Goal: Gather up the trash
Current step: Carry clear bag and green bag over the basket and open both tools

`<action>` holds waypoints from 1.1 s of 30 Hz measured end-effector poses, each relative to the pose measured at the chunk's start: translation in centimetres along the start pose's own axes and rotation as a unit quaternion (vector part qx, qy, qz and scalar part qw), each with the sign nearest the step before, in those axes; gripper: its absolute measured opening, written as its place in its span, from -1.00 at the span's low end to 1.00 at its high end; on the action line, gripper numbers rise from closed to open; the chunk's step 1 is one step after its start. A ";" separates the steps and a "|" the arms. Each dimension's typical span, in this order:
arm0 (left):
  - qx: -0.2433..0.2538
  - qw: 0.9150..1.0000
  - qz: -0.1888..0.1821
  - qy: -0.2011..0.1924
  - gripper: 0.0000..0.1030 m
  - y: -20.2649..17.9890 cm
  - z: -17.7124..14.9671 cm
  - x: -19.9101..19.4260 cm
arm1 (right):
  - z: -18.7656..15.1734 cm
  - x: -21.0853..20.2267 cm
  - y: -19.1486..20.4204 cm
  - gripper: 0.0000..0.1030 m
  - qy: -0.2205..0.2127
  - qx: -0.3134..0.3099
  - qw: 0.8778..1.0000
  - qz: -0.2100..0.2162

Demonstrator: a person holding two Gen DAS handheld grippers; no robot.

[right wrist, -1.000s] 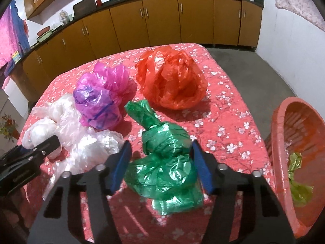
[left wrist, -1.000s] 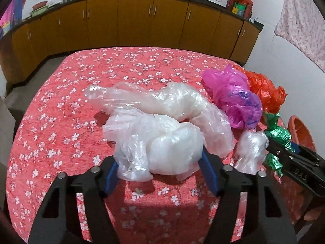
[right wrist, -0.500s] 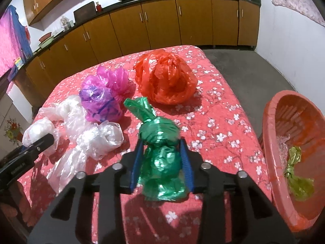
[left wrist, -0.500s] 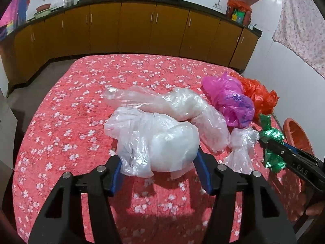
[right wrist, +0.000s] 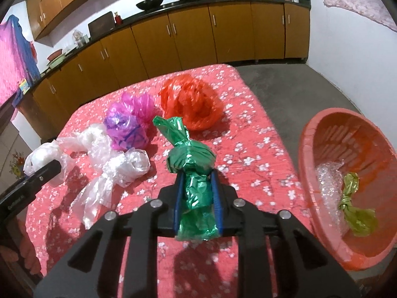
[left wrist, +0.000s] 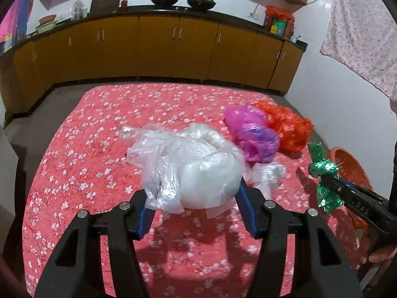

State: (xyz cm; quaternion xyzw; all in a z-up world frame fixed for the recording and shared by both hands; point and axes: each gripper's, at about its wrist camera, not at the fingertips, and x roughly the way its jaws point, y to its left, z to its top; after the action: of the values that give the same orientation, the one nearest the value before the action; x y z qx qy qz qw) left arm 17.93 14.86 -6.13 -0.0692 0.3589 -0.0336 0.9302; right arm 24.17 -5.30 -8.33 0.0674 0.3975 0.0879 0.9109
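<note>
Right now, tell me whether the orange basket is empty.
Not empty. The orange basket holds a knotted yellow-green bag and crumpled clear plastic.

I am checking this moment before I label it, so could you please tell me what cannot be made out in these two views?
- Left wrist view: the clear bag bundle in the left gripper hides the clear bags behind it.
- Left wrist view: the orange basket is blocked by the right gripper and green bag; its contents are unseen.
- Right wrist view: the left gripper's tips are buried in plastic.
- Right wrist view: the basket's near rim is cut off by the fisheye border.
</note>
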 end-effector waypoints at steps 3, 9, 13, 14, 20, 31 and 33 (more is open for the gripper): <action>0.009 1.000 -0.010 -0.007 0.13 -1.2 0.3 -0.5 | -0.1 -1.5 -0.6 -0.58 -0.011 0.008 1.000 -0.003; 0.030 0.999 -0.033 -0.017 0.13 -3.6 0.8 -0.9 | -0.2 -4.5 -2.5 -0.58 -0.034 0.022 0.999 -0.013; 0.046 0.997 -0.050 -0.020 0.13 -5.7 1.0 -1.1 | -0.4 -6.1 -3.8 -0.58 -0.047 0.033 0.998 -0.022; 0.050 0.997 -0.054 -0.021 0.13 -6.2 1.0 -1.1 | -0.5 -6.4 -4.2 -0.58 -0.050 0.035 0.998 -0.025; 0.072 0.994 -0.080 -0.022 0.13 -9.1 1.0 -0.8 | -0.8 -8.6 -6.9 -0.58 -0.069 0.055 0.995 -0.047; 0.117 0.983 -0.140 -0.013 0.13 -16.5 0.8 0.6 | -1.9 -12.4 -12.1 -0.58 -0.103 0.092 0.984 -0.109; 0.125 0.981 -0.150 -0.011 0.13 -17.8 0.7 0.9 | -2.0 -13.1 -13.3 -0.58 -0.108 0.103 0.982 -0.118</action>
State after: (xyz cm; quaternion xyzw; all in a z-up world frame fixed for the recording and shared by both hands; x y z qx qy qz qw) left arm 18.79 -2.80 -3.50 -0.0057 0.3269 -0.2164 0.9199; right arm 15.34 -20.97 -2.91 0.1224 0.3088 -0.0699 0.9406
